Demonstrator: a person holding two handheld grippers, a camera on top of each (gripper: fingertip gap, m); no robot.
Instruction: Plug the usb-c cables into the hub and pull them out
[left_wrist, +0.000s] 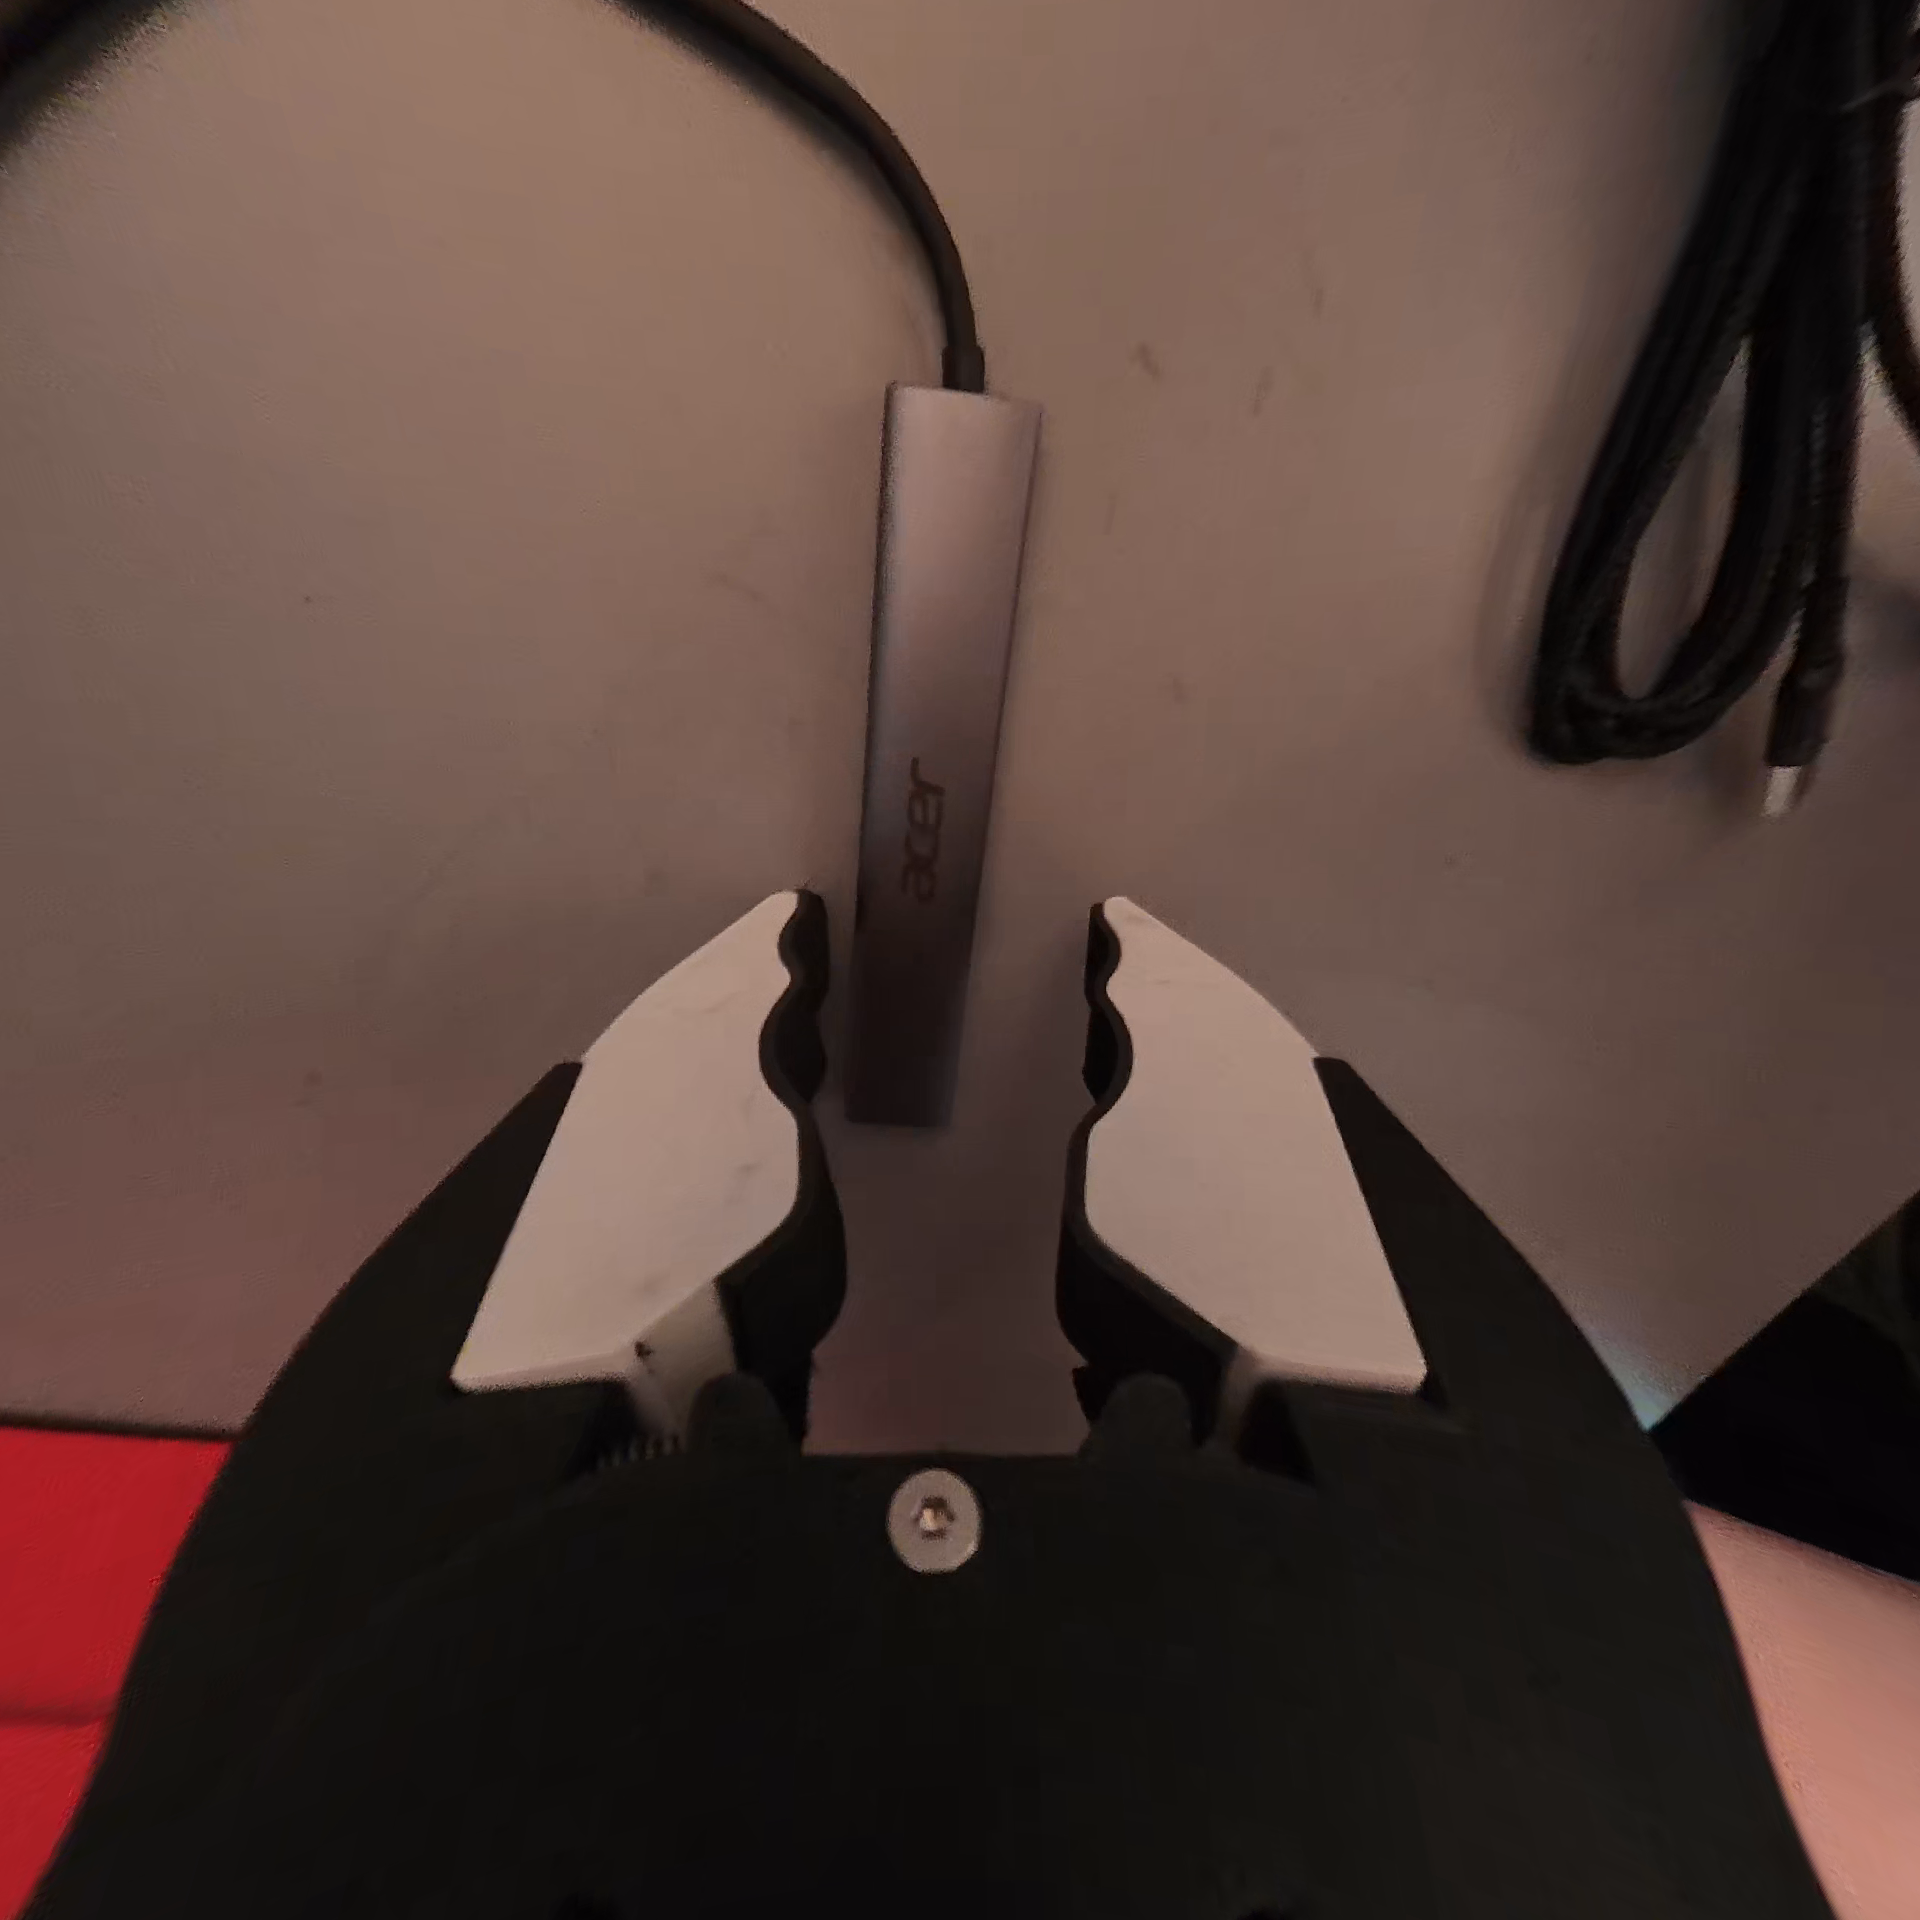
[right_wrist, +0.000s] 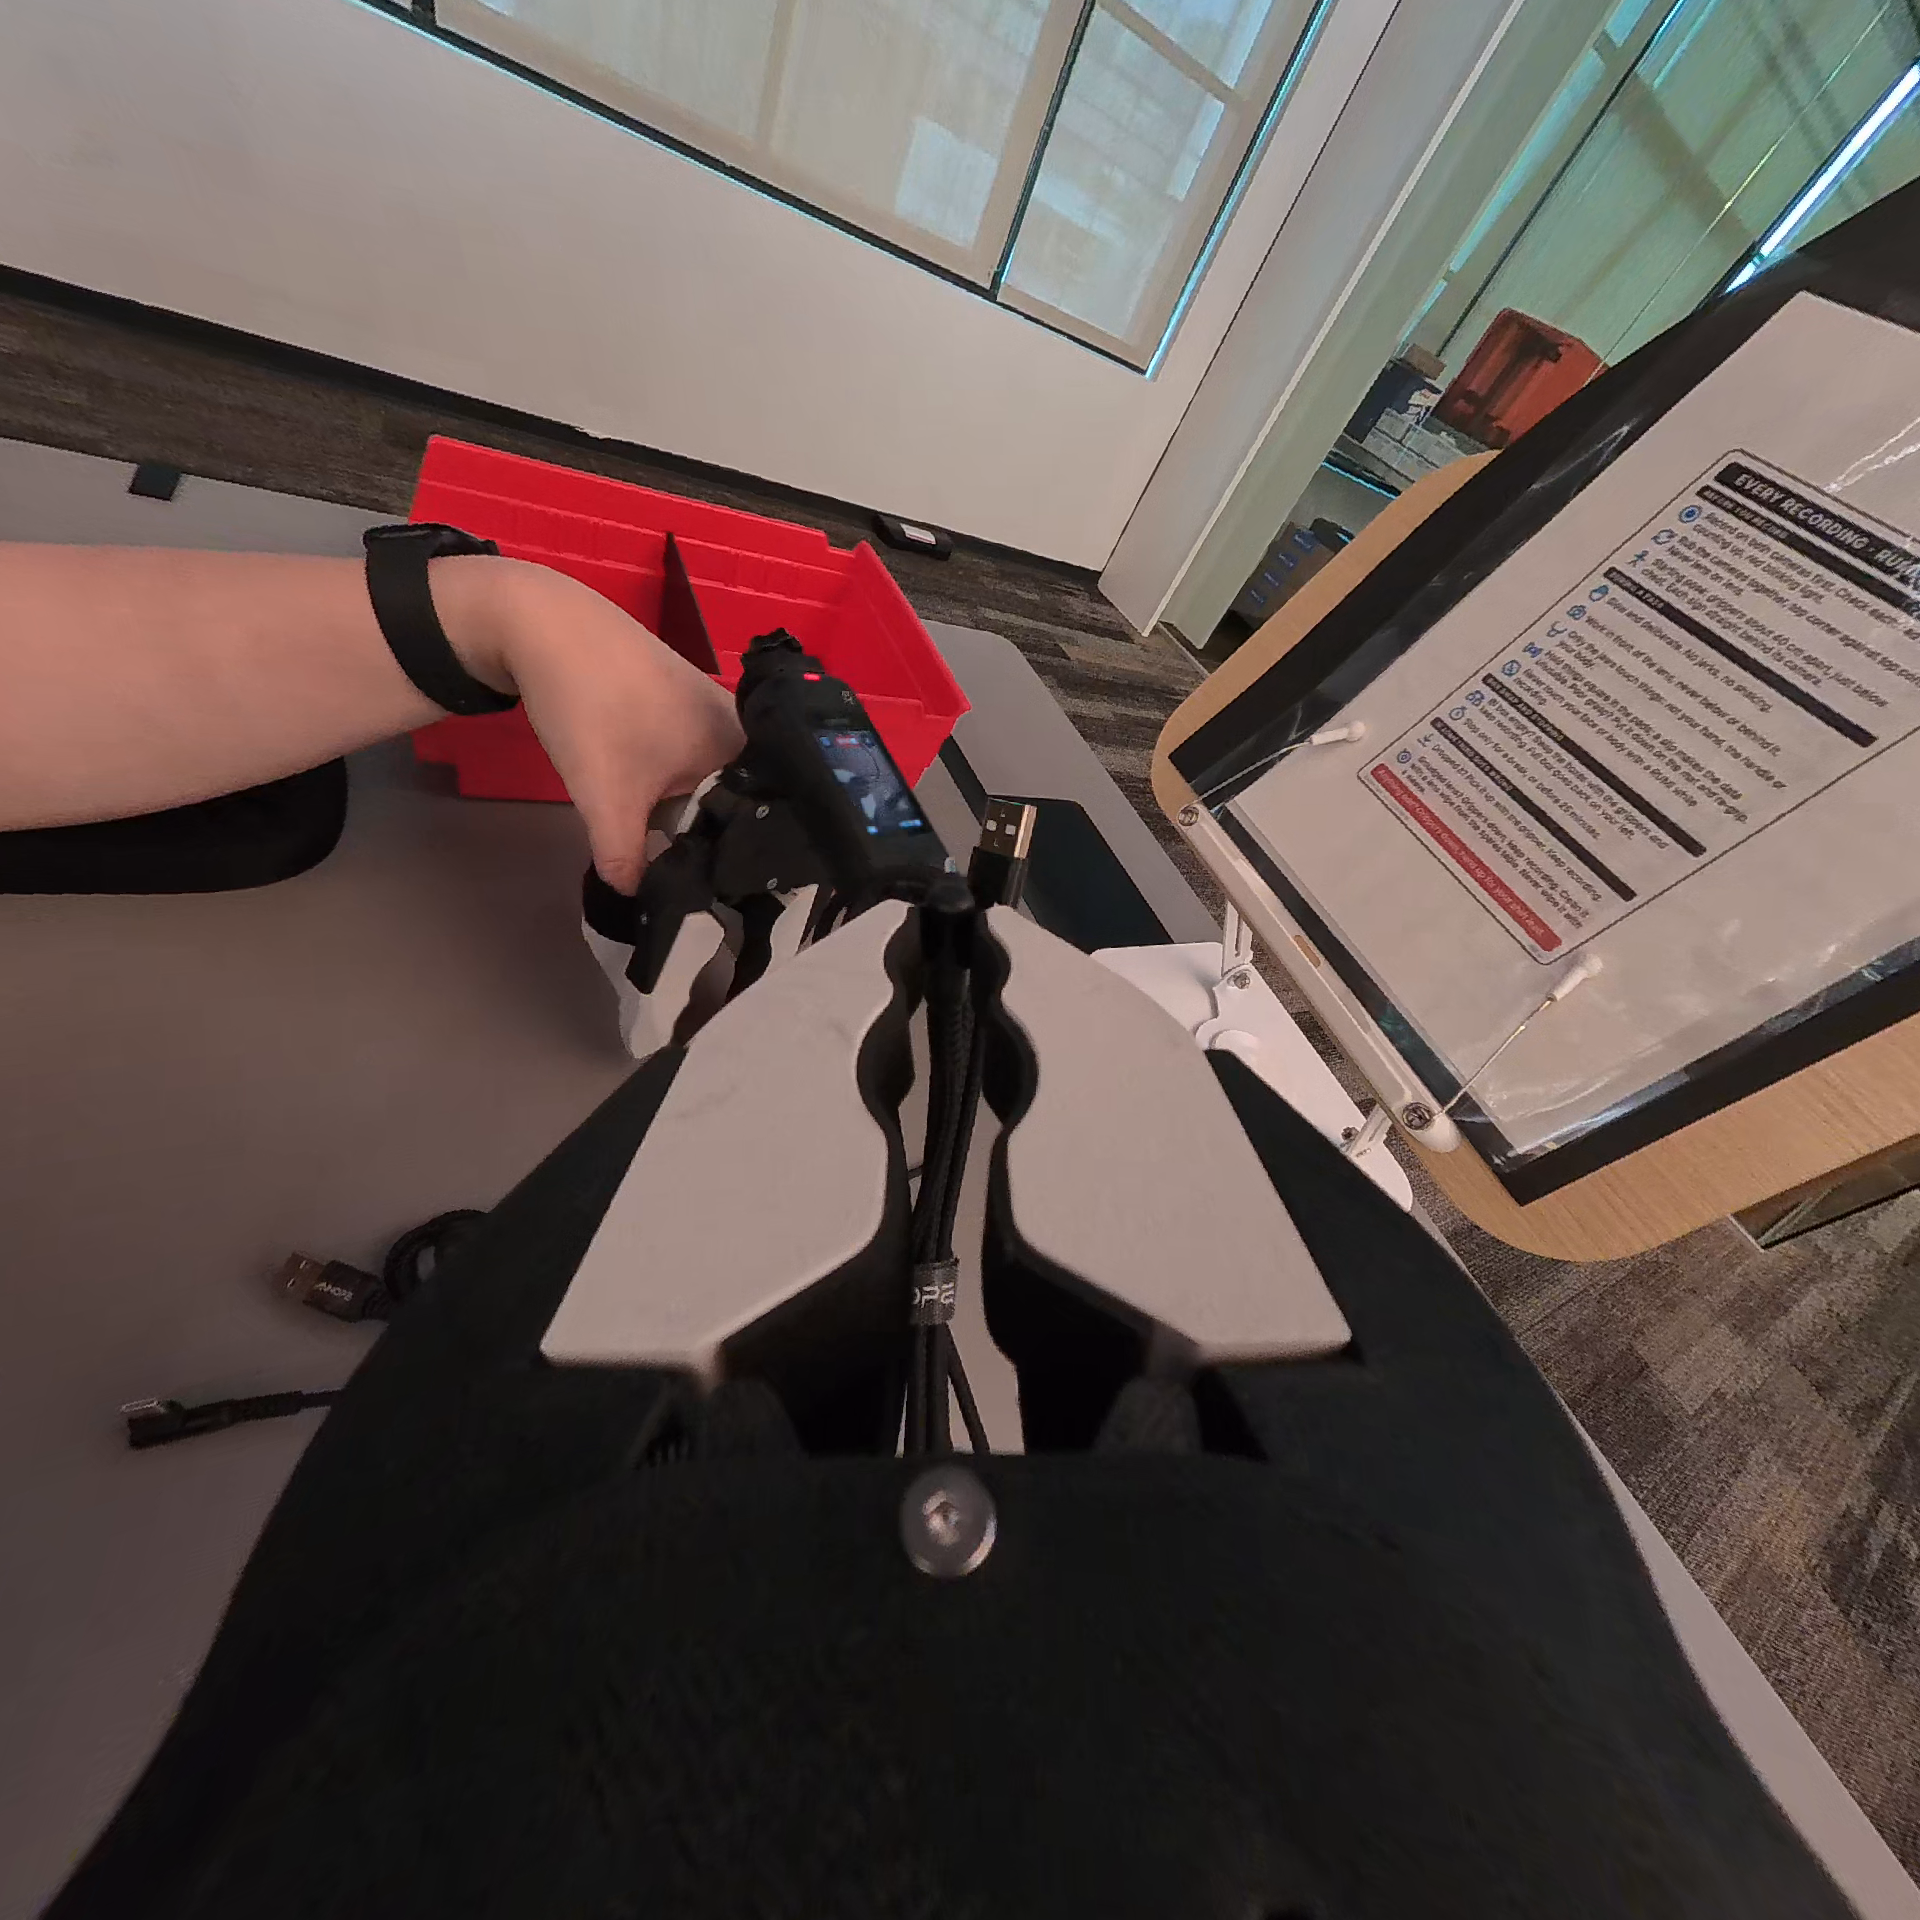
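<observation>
Hub (left_wrist: 940, 748): brushed metal shell, satin grey, smooth, with a matt black rubbery lead (left_wrist: 894, 177) at its far end. Desk (left_wrist: 416, 623): matt pale grey laminate, lightly scuffed. Bundled cable (left_wrist: 1704, 468): black braided cloth sheath, rough-textured, ending in a bright metal plug tip. Left gripper (left_wrist: 956, 1013): matt white plastic fingers lined with black wavy rubbery pads, on a matt black plastic body fixed by a shiny metal screw. Right gripper (right_wrist: 945, 935): same finish, jaws closed on a black braided cable (right_wrist: 951, 1122) with a metal plug. Bin (right_wrist: 665, 582): glossy red plastic. Side table (right_wrist: 1621, 1205): pale wood-grain edge. Instruction sheet (right_wrist: 1621, 707): paper under glossy clear film. Floor (right_wrist: 1714, 1403): rough carpet.
</observation>
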